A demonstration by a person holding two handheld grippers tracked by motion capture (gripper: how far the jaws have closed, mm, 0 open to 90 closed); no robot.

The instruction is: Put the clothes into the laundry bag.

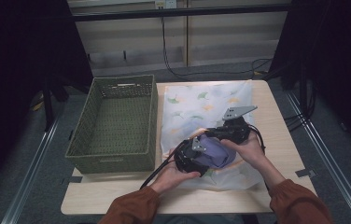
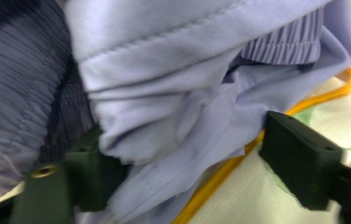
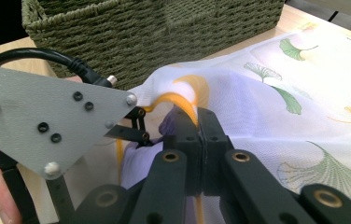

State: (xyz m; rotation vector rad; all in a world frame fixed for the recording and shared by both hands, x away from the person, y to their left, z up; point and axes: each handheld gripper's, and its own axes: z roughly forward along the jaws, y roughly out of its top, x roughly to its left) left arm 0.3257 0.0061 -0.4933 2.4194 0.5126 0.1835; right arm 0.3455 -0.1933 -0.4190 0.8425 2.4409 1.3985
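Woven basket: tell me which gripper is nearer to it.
Left. The left gripper works at the lavender garment just off the woven basket's near right corner; the right gripper, pinching the mesh bag's yellow edge, sits farther right.

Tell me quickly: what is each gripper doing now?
Left gripper: open around the lavender garment.
Right gripper: shut on the mesh bag's yellow edge.

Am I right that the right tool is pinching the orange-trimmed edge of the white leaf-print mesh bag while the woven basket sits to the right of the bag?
Not quite. The right tool does pinch the mesh bag at its orange-trimmed edge, jaws closed on it, but the high view shows the woven basket to the left of the bag, not the right.
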